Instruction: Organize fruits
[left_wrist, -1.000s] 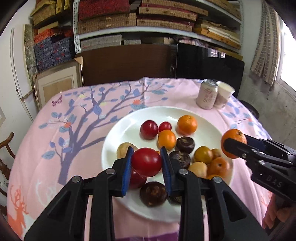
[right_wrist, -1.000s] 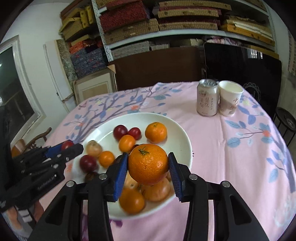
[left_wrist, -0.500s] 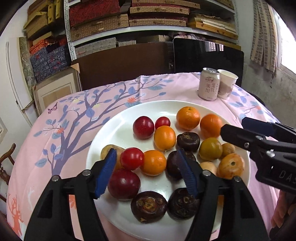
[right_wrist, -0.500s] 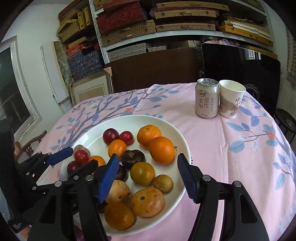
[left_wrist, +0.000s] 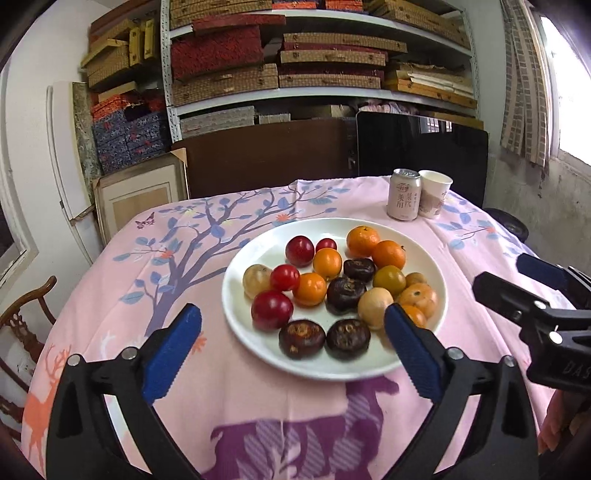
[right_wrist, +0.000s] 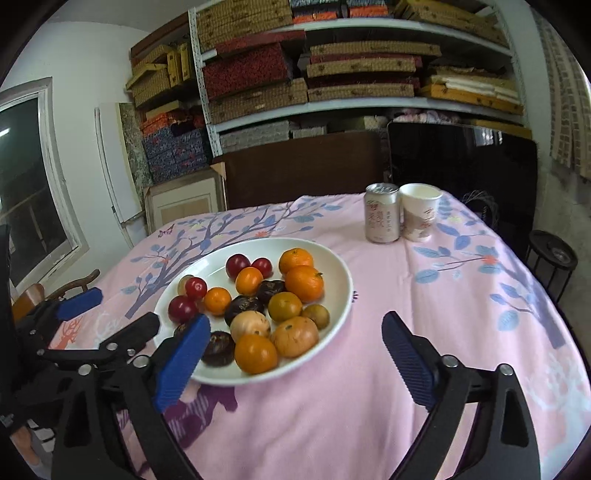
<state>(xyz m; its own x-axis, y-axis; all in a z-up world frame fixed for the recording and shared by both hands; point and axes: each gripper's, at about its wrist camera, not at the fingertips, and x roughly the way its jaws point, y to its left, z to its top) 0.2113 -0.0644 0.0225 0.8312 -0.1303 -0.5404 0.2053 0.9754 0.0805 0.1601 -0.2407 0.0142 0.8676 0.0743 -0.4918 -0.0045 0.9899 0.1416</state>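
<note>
A white plate on the pink tablecloth holds several fruits: oranges, red plums, dark water chestnuts and pale brown ones. A small red tomato lies at its left side and an orange at the far right. My left gripper hangs over the plate's near edge, its jaws opening wide and gripping nothing. In the right wrist view my right gripper is at the plate's near right rim, its jaws also opening and gripping nothing, with the orange beyond them. Each gripper shows at the edge of the other's view.
A drink can and a paper cup stand together at the table's far right. A wooden chair sits off the left edge. Dark boards and shelves of boxes rise behind the table.
The left gripper let go of the red tomato and the right let go of the orange; both fruits now lie on the plate. Both grippers opened wide and drew back toward me.
</note>
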